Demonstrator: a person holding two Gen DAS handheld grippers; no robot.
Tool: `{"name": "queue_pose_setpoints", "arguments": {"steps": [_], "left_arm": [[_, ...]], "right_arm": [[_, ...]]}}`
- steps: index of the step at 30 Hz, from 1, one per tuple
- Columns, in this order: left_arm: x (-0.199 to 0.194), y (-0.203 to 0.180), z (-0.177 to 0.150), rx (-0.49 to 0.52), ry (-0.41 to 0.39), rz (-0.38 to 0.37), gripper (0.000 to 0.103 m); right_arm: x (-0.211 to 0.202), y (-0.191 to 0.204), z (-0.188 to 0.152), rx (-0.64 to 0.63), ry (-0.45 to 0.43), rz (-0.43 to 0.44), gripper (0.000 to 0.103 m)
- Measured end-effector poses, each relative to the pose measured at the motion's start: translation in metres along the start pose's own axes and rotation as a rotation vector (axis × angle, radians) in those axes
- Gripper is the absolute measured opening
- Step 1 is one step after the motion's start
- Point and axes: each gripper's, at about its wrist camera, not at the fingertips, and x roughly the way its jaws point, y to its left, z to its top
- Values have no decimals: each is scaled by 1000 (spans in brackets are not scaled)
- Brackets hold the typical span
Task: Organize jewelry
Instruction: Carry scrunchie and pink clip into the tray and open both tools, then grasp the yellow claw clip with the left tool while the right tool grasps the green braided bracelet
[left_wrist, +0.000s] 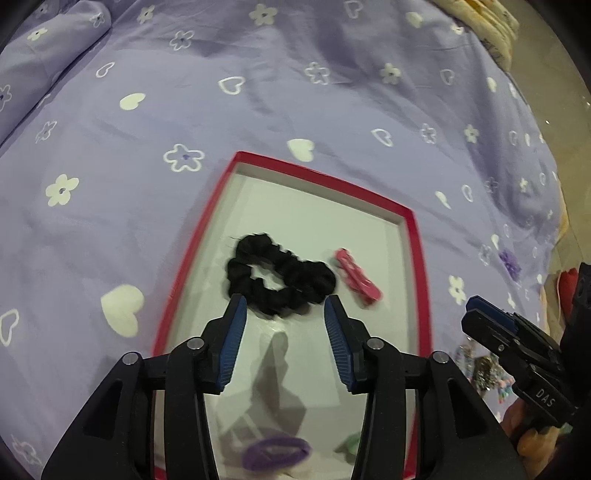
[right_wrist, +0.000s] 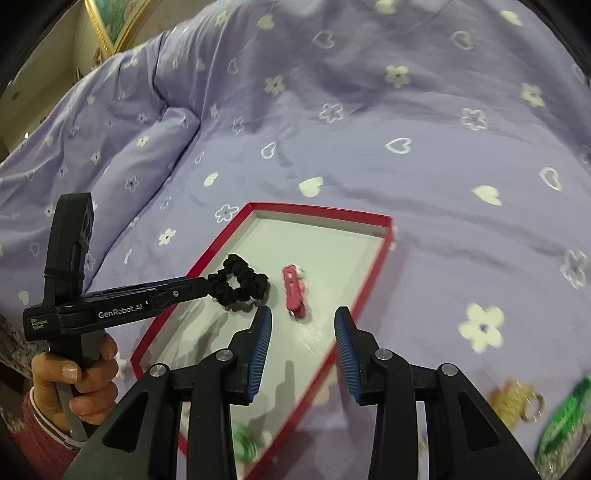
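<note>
**Red-rimmed tray holds two pieces; loose jewelry lies off to the right**

Red card edges a white tray (left_wrist: 419, 258) on the bed (left_wrist: 258, 92). In it lie a black scrunchie (left_wrist: 280, 277) and a pink clip (left_wrist: 357, 277), side by side but apart. The left gripper (left_wrist: 285, 308) hangs just short of the scrunchie, jaws partly apart with nothing between them. The right gripper (right_wrist: 303, 319) stands the same way, empty, with the clip just ahead of its gap; the clip's long axis runs roughly along the line the gripper points.

What is left to sort appears to lie outside the tray, on the bedspread to the right: a gold piece (right_wrist: 515, 400) and a green piece (right_wrist: 561, 421), both blurred. They sit beside the right gripper and well away from the left, so the right hand is likely the one to fetch them, swinging rightward and down.

The right view alone shows those two pieces and the hand (right_wrist: 85, 380) on the left grip. The left view alone shows a purple clip (left_wrist: 275, 452) at the tray's near end.
</note>
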Motion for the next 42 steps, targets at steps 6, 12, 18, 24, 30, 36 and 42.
{"name": "queue_pose_setpoints", "arguments": {"steps": [6,12,18,24,30,36,42], "left_arm": [[-12,-25,-13,25,-4,-49,47],[-18,-56,-30,69,16,-99,47],[-18,-83,-44,114,44,-130,47],[-14,-111,-53,163,67,-146,47],[-11,-140,-58,217,82,-161,52],[-1,-179,-57,286,96,-194,52],[21,-212,-54,332,126,-218,52]], "right_arm": [[-35,-23,-22,62,-36,-37,43],[-74,-56,-50,151,-78,-94,49],[-106,-94,-76,243,-105,-164,50],[-128,-122,-99,298,-117,-215,50],[-139,-142,-106,331,-129,-233,50],[-135,-162,-98,330,-121,-257,50],[-118,-182,-86,305,-75,-291,48]]}}
